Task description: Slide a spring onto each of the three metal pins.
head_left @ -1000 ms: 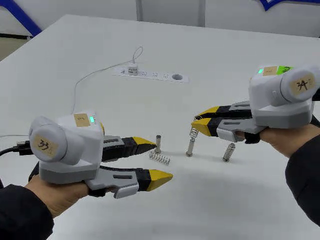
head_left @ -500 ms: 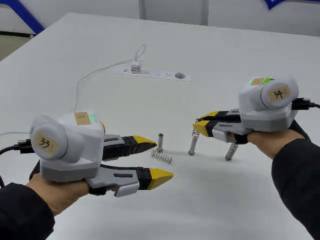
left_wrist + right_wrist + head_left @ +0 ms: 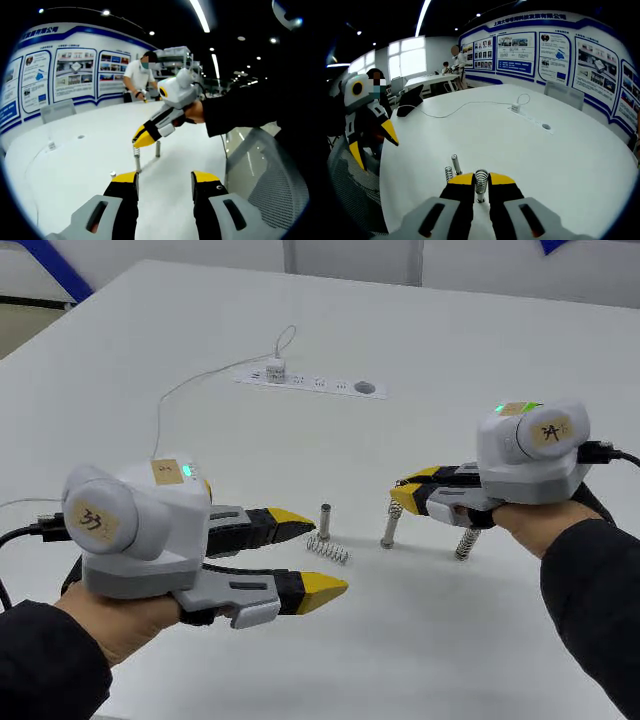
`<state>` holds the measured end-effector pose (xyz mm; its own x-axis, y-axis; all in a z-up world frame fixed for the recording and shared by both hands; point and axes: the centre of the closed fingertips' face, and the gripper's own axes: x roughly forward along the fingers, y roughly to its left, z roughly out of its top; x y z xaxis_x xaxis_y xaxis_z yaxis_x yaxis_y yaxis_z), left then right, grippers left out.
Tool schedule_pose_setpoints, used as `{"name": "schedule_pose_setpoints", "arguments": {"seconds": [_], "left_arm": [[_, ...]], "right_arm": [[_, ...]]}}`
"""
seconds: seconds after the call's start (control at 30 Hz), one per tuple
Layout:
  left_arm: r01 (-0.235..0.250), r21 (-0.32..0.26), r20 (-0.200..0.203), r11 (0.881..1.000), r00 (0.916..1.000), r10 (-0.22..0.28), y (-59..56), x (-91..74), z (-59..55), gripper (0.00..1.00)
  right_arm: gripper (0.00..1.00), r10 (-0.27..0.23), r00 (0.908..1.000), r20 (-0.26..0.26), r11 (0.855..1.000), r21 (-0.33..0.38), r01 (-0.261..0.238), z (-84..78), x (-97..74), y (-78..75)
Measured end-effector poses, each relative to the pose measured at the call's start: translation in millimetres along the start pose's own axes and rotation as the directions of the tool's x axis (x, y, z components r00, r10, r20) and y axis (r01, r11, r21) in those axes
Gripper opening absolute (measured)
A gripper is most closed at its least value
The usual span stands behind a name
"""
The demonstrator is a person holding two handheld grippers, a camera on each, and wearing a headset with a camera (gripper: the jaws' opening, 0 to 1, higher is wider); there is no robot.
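Pinching a spring (image 3: 481, 181) in the right gripper (image 3: 403, 493), right on top of the middle pin (image 3: 388, 533). Might knock that leaning pin over with a sideways push. Might ping the spring away. Holding the left gripper (image 3: 162, 177) wide open near the bare pin (image 3: 324, 520).

The middle spring (image 3: 394, 510) is partly covered by the right gripper (image 3: 401, 492); the right spring's (image 3: 463, 543) top is hidden under it. In the left gripper view, the left pin (image 3: 112, 174) is half hidden behind a jaw.
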<state>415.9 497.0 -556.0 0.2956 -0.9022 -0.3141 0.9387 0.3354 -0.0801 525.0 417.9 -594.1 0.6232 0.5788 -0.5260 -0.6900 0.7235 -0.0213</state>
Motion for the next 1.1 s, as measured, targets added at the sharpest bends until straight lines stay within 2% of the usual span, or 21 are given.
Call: {"name": "schedule_pose_setpoints", "arguments": {"seconds": [0.2, 0.57, 0.93, 1.1], "left_arm": [[0.000, -0.002, -0.002, 1.000, 1.0000, 0.000, -0.2, 0.3, -0.5, 0.43], [-0.004, -0.004, 0.001, 1.000, 1.0000, 0.004, 1.0, -0.9, -0.4, 0.43], [-0.006, -0.007, 0.002, 1.000, 1.0000, 0.006, 1.9, -1.4, -0.2, 0.43], [-0.007, -0.008, 0.001, 1.000, 1.0000, 0.007, 2.4, -1.6, -0.6, 0.43]], "right_arm": [[0.11, -0.001, 1.0000, -0.008, 1.000, 0.016, 0.001, -8.0, 5.6, -0.2], [0.12, -0.003, 0.9984, -0.056, 0.999, 0.037, 0.005, -28.1, 20.0, -2.3], [0.12, -0.007, 0.9932, -0.116, 0.999, 0.036, 0.011, -45.3, 25.6, 0.3], [0.12, -0.006, 0.9924, -0.123, 0.999, 0.037, 0.011, -47.4, 25.5, -0.5]]}}
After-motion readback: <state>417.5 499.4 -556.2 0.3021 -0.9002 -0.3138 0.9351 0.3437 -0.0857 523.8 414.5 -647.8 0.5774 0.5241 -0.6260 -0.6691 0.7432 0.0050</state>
